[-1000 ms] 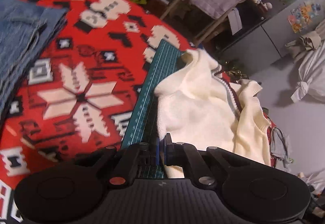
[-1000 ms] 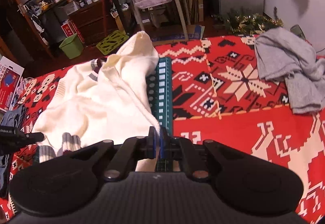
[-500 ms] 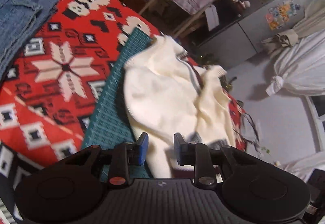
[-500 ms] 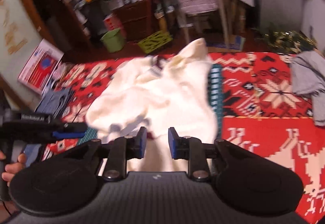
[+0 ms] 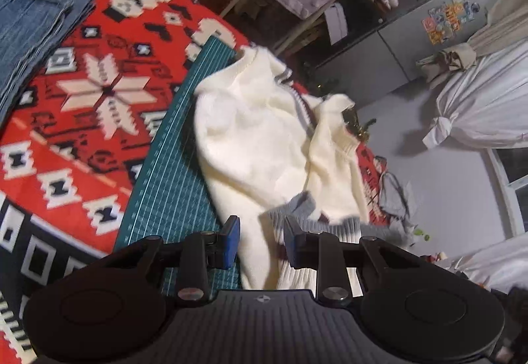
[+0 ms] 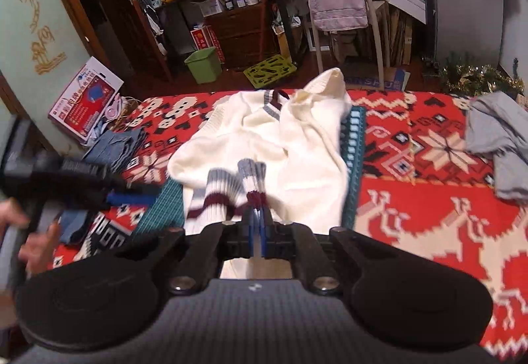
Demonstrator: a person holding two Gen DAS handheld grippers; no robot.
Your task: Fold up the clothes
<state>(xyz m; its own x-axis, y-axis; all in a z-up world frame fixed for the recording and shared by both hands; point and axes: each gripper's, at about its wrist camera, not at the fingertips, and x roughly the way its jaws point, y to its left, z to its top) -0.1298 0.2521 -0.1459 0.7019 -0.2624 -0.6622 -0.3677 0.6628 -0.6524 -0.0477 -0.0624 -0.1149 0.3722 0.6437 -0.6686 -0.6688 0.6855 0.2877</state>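
Since half a second ago the right gripper has clamped its blue pads onto a striped cuff; the left gripper has spread wider and holds nothing.

Nearest the left gripper, the cream sweater lies rumpled on the green cutting mat, one sleeve running between the parted fingers. From the right wrist view, the left tool hovers just beside the sweater's left edge. Folded jeans lie well apart on the red patterned blanket, a grey garment at its right. Beyond stands a towel-draped chair.
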